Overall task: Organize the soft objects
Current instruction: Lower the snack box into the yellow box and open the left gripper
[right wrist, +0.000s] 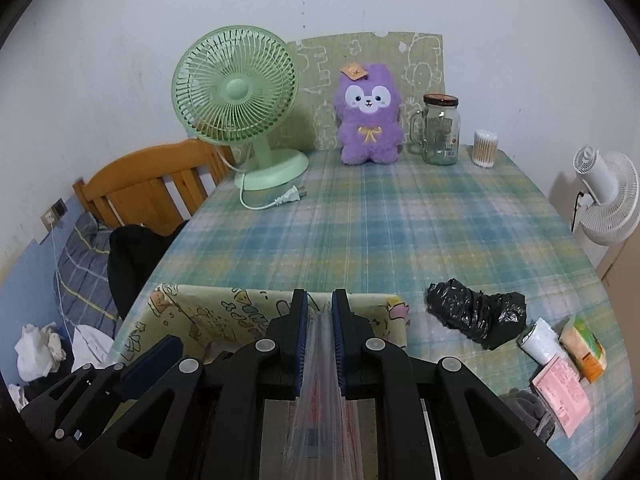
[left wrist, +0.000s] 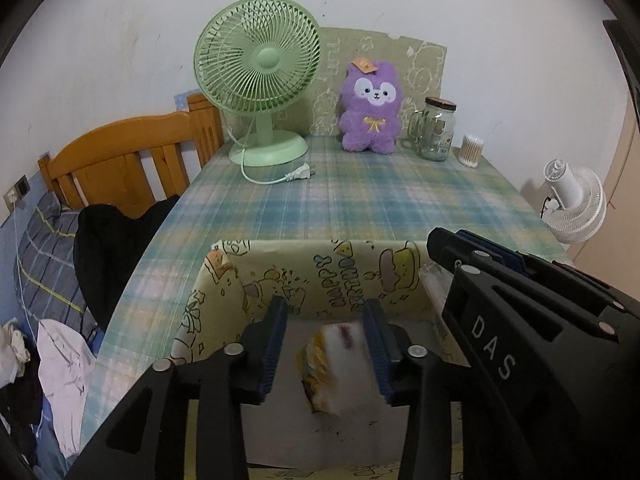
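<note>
1. Soft packet, white with yellow-orange print point(left wrist: 332, 368), blurred, sits between the parted jaws of the left hand-held gripper point(left wrist: 326, 344), pads clear of it, inside the open cartoon-printed yellow box point(left wrist: 304, 276).
2. Right hand-held gripper point(right wrist: 320, 340) is clamped on a clear crinkled plastic bag point(right wrist: 320, 408) above the same box.
3. Crumpled black plastic bag point(right wrist: 476, 312) lies on the plaid-covered worktop point(right wrist: 400, 220), right of the box.
4. Purple plush toy point(right wrist: 370, 116) sits upright at the far wall beside a green desk fan point(right wrist: 236, 96).
</note>
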### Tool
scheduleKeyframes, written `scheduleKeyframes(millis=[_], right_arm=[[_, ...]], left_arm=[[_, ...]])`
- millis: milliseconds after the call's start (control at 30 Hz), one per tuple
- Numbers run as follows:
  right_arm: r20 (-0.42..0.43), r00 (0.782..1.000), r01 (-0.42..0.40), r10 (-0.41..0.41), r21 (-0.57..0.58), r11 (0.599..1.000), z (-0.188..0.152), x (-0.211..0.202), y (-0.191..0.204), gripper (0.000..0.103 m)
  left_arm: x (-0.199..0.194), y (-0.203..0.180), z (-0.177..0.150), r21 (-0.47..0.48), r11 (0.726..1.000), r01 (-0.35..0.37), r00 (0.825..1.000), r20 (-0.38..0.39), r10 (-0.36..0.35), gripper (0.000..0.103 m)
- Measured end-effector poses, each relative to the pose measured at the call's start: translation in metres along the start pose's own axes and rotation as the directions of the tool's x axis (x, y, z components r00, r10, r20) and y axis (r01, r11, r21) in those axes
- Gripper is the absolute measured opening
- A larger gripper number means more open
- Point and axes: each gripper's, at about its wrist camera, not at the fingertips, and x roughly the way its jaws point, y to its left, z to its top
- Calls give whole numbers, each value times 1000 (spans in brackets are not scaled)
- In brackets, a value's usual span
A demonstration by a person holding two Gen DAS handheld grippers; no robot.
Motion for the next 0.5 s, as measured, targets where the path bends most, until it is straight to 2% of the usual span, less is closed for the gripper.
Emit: scheduleKeyframes(millis=[100, 167, 200, 233, 267, 333, 433, 500], right_arm=[[-17, 1000, -4, 5, 12, 1000, -4, 4, -1, 16], [-22, 1000, -1, 2, 11, 1000, -5, 5, -1, 22], [-25, 1000, 2, -1, 10, 1000, -6, 6, -1, 29], [-27, 1000, 3, -2, 9, 1000, -6, 6, 0, 41], [-29, 1000, 1, -1, 8, 1000, -6, 6, 0, 47], [-21, 1000, 8, -8, 0, 1000, -6, 2, 1, 64], [-8, 999, 31, -31, -13, 999, -6, -2, 3, 75], [-6, 999, 34, -34, -25, 999, -7, -5, 4, 77]], left_arm=[[2, 0, -3, -1, 1000, 4, 1000, -10, -4, 60], [3, 1, -5, -4, 1000, 4, 1000, -16, -5, 68], [4, 2, -5, -9, 1000, 8, 1000, -21, -8, 76], [4, 2, -6, -15, 1000, 15, 1000, -24, -16, 80], [3, 3, -6, -19, 1000, 22, 1000, -22, -23, 84], [0, 3, -7, -25, 1000, 18, 1000, -13, -18, 84], [-2, 4, -6, -33, 999, 20, 1000, -10, -20, 85], [-5, 5, -6, -36, 999, 17, 1000, -1, -17, 87]])
